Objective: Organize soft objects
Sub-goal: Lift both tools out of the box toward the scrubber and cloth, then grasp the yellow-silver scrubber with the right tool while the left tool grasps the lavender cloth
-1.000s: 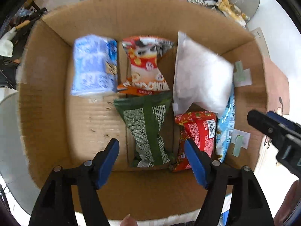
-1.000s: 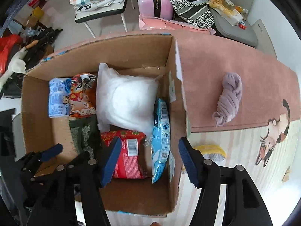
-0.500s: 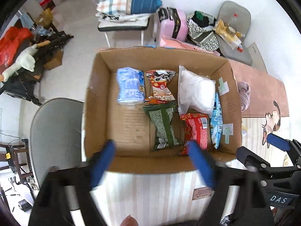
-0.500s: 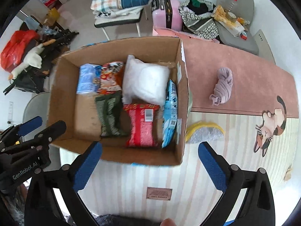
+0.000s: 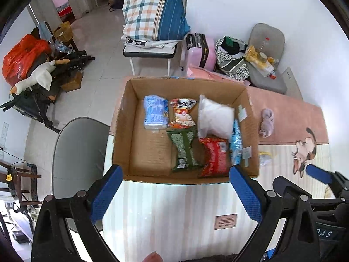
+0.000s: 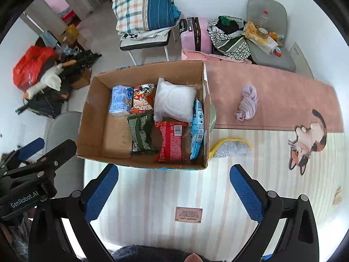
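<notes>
An open cardboard box [image 5: 122,118] [image 6: 87,118] stands on the floor mat. It holds a blue tissue pack [image 5: 156,114], an orange snack bag [image 5: 182,113], a white pillow pack [image 5: 214,118] [image 6: 174,103], a green bag [image 5: 184,150], a red bag [image 5: 214,159] [image 6: 171,140] and a light blue bag [image 6: 197,128]. A lilac cloth [image 6: 247,102] [image 5: 267,122] and a yellow-edged silver sponge [image 6: 231,147] lie outside, right of the box. My left gripper [image 5: 175,182] and right gripper [image 6: 173,181] are open and empty, high above the box's near side.
A striped mat with a cat picture [image 6: 307,139] and a pink rug [image 6: 283,91] lie to the right. A grey chair seat [image 5: 78,152] is left of the box. A chair with a plaid pillow [image 5: 152,11], a pink suitcase [image 6: 196,35] and clutter stand behind.
Both grippers have pulled up and back from inside the box, so the whole box and room show now. Both stay open and empty.
</notes>
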A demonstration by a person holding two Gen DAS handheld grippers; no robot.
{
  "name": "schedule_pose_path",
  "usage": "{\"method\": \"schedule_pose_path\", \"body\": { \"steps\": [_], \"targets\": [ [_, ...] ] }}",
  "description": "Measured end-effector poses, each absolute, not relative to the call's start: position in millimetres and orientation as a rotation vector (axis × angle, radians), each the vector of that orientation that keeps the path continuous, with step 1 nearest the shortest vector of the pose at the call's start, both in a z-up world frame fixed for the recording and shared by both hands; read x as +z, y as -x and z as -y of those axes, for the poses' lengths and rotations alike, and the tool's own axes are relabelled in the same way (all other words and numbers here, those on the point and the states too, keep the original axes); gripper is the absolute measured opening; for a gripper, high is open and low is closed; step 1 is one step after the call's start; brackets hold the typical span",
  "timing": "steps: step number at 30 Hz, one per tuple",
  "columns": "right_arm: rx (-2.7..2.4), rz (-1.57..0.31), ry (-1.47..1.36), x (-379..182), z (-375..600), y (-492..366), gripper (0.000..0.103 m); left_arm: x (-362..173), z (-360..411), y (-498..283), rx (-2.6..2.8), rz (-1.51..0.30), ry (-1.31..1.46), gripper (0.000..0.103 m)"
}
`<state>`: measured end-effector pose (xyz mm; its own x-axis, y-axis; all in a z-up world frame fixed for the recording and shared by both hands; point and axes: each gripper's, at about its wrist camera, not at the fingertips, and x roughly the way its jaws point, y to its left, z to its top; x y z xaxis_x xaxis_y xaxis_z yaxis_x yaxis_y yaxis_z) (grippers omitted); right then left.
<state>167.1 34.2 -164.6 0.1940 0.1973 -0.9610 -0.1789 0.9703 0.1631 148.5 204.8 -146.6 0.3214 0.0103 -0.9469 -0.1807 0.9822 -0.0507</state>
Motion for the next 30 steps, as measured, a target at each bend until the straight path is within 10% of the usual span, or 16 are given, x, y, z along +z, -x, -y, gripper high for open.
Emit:
{"method": "schedule_pose_path", "body": {
  "steps": [9,17,30],
  "targets": [
    [0.099,-1.379,-0.262,-186.2,73.7,-202.6,0.103,-140.7,-129.5,-198.7,0.100,-1.235,-0.035,0.100],
    [-0.096,-1.601,-0.723,-339.7,151.3,-240.7,0.100,-197.3,-52.4,-287.7,0.064,-1.334,-0.256,0.100],
    [-0.162,-1.748,-0.809,-444.7,128.5,-247.0,0.050,-262.5,19.7,-358.7,-0.025,-1.464,-0.419,0.100]
  ]
}}
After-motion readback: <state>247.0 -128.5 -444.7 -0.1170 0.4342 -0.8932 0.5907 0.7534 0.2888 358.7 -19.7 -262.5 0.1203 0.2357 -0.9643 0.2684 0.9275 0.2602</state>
